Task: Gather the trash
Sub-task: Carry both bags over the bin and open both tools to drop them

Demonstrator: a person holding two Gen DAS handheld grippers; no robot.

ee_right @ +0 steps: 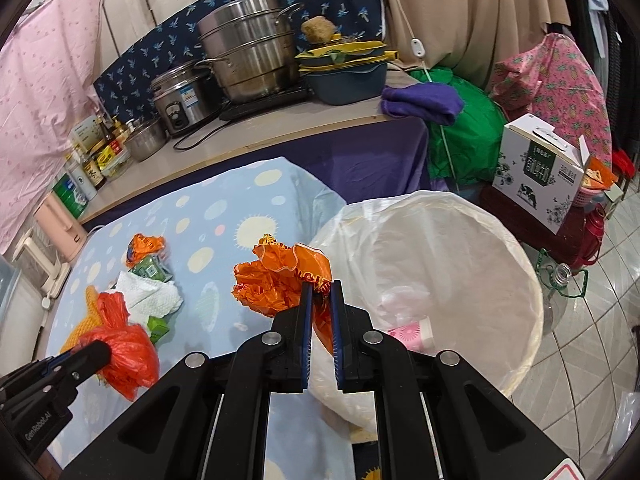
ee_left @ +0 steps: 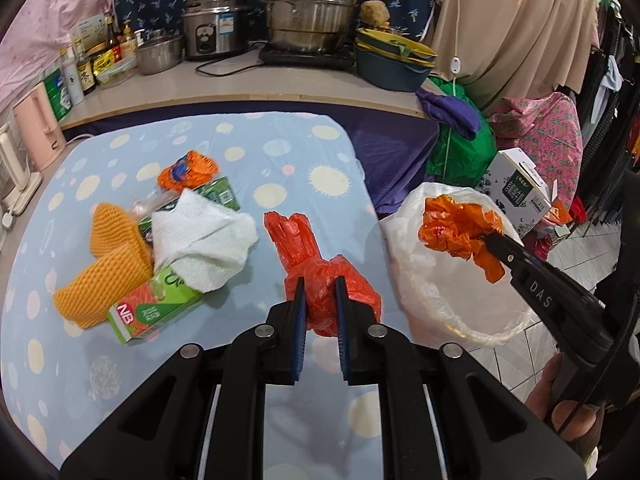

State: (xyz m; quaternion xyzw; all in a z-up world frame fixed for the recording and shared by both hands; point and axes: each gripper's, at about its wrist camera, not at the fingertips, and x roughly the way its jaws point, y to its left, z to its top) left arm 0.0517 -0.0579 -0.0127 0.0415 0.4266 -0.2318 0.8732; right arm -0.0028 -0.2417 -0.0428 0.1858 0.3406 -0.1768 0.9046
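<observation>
My left gripper (ee_left: 320, 285) is shut on a red plastic bag (ee_left: 320, 264), held above the spotted blue cloth (ee_left: 280, 152). In the right wrist view that red plastic bag (ee_right: 124, 352) hangs at the lower left from the left gripper (ee_right: 102, 354). My right gripper (ee_right: 321, 292) is shut on a crumpled orange wrapper (ee_right: 276, 276), just left of the bin's rim. The same orange wrapper (ee_left: 456, 228) shows over the white-lined trash bin (ee_left: 460, 304) from the left wrist view. On the cloth lie a white paper towel (ee_left: 204, 240), a green and orange box (ee_left: 156, 312) and orange foam netting (ee_left: 108, 256).
The lined bin (ee_right: 520, 272) holds a pink paper cup (ee_right: 412, 330). A counter (ee_left: 248, 84) behind the cloth carries steel pots, a rice cooker and bottles. A white carton (ee_right: 536, 168), a green bag and hanging clothes crowd the right. Tiled floor (ee_right: 592, 320) lies beyond the bin.
</observation>
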